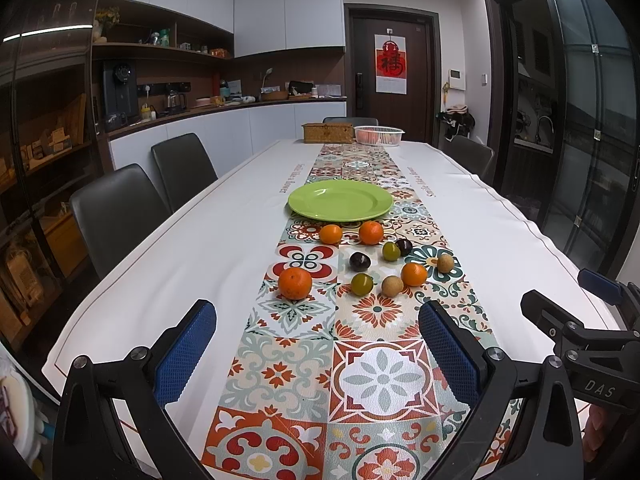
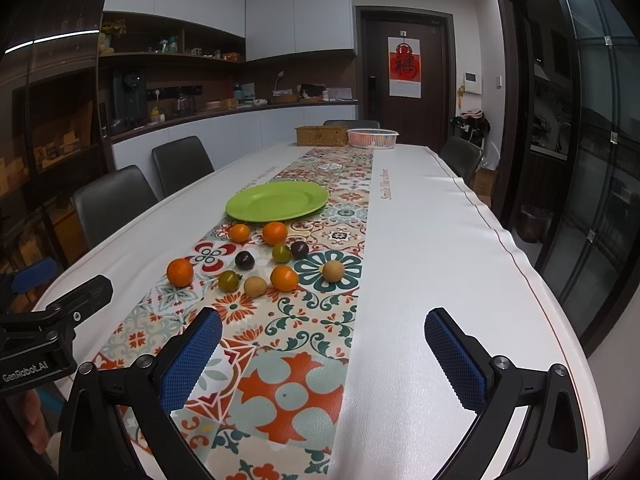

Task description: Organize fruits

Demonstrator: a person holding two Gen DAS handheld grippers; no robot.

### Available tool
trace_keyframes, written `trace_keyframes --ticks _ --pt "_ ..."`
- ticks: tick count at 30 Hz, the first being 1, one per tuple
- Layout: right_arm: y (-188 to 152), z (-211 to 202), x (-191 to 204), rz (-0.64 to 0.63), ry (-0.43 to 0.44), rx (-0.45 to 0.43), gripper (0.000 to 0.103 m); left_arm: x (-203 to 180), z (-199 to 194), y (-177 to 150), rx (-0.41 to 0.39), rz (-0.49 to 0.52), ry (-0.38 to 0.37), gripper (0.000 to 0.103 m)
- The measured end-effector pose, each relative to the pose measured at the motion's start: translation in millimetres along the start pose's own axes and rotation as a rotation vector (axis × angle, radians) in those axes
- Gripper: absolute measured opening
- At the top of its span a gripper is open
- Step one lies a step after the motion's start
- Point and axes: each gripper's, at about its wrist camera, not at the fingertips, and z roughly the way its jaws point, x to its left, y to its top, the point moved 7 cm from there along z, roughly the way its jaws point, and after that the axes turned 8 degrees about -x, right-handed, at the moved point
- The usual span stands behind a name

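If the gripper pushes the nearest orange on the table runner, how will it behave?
The nearest orange is round and lies free on the flat table runner, so it would probably roll. Its skin looks firm, so it is likely not fragile.

"DAS" on right gripper (image 1: pixel 592 364), "GenRobot.AI" on left gripper (image 2: pixel 36 364)

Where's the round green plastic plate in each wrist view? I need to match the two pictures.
Left wrist: the round green plastic plate sits centre frame, on the patterned table runner, just beyond the fruits.
Right wrist: the plate sits left of centre, beyond the fruits.
Shared landmark: the white slotted basket at the table's far end.
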Motion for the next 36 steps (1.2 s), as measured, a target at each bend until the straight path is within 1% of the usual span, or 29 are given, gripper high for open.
trace_keyframes --ticks 24,31,36 --pt "-1 0 1 -0.001 0.002 0.001 0.103 -1 -1 0 0.0 -0.002 -0.002 0.103" --pt "-4 5 4 -0.014 0.013 0.011 0.103 -3 3 3 0.007 -0.006 -0.021 0.103" --pt "-3 14 6 -0.042 0.023 0.013 0.103 -4 10 6 -0.01 0.013 -0.034 0.103"
